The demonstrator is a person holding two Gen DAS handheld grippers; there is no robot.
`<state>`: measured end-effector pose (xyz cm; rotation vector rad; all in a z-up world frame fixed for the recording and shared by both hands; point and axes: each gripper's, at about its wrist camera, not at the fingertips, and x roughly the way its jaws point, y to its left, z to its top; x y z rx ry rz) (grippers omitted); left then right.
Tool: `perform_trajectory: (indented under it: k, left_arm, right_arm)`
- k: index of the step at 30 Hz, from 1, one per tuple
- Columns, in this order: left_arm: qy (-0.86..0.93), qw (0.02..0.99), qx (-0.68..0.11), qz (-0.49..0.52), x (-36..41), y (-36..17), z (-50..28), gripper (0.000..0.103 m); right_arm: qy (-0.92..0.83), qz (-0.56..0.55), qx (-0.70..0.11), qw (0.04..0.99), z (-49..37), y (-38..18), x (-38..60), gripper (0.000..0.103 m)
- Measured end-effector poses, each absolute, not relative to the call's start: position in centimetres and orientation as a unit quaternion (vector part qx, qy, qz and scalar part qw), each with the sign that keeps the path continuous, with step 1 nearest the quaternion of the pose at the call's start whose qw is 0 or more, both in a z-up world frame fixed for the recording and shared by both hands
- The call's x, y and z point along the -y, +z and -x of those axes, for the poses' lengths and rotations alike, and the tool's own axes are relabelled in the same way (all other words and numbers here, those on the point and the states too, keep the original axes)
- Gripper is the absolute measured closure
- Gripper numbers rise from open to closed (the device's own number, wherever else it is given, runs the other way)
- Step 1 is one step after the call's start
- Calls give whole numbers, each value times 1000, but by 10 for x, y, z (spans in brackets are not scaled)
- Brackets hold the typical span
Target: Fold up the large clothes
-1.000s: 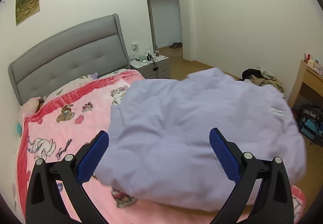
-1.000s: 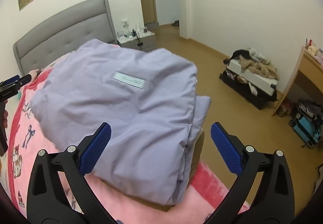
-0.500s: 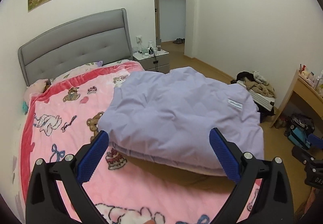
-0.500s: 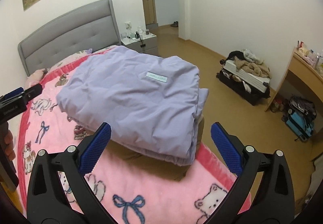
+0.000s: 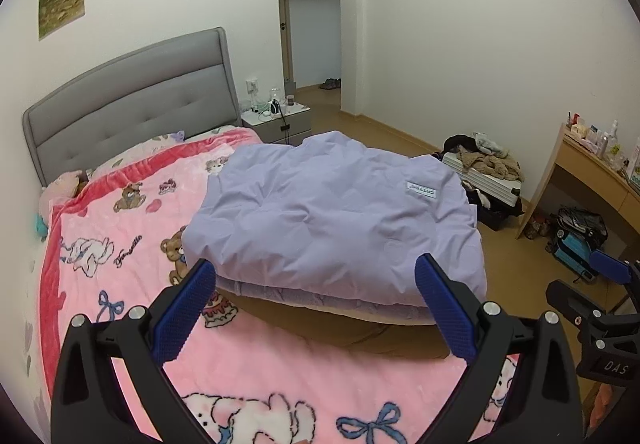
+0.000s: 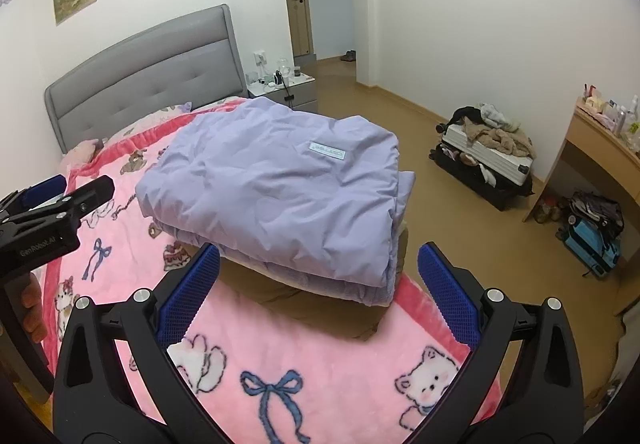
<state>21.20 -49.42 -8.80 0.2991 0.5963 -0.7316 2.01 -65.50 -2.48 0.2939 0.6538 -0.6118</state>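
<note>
A lilac padded garment [image 5: 332, 215] lies folded in a thick stack on the pink cartoon blanket [image 5: 120, 244], near the bed's right edge; it also shows in the right wrist view [image 6: 276, 183], label patch up. A brown layer shows under it. My left gripper [image 5: 316, 284] is open and empty, held back above the blanket short of the stack. My right gripper [image 6: 320, 264] is open and empty, also short of the stack. The left gripper [image 6: 44, 211] shows at the left edge of the right wrist view.
A grey headboard [image 5: 132, 99] and a nightstand [image 5: 280, 119] stand at the far end. An open suitcase with clothes [image 6: 488, 155], a wooden desk [image 6: 600, 139] and bags [image 6: 592, 228] stand on the floor to the right.
Both grippers have pulled back and up from the garment, which has settled flat on the bed. The stack now sits farther away in both views.
</note>
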Motion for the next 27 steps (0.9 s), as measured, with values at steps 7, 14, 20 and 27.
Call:
perform_trajectory:
  k: [7,14,20,27]
  left_arm:
    - [-357,878,-285,-144,498,-82,-211,5]
    - [-367,873,-286,-146,506,-82,-210,5]
    - [-371,870,-289,-147,509,-82,-211,5]
    - [-371,870,-293,-143,510,-82,-212,5]
  right_arm:
    - [-289,-147,-313,893,-23,-22,654,8]
    - [-288,-144,-313,893,-25,-22,653,8]
    - [-290,-147,-313,892,-26,-22,654,8]
    - [-287,-151,-312,893,-25,-21,657,8]
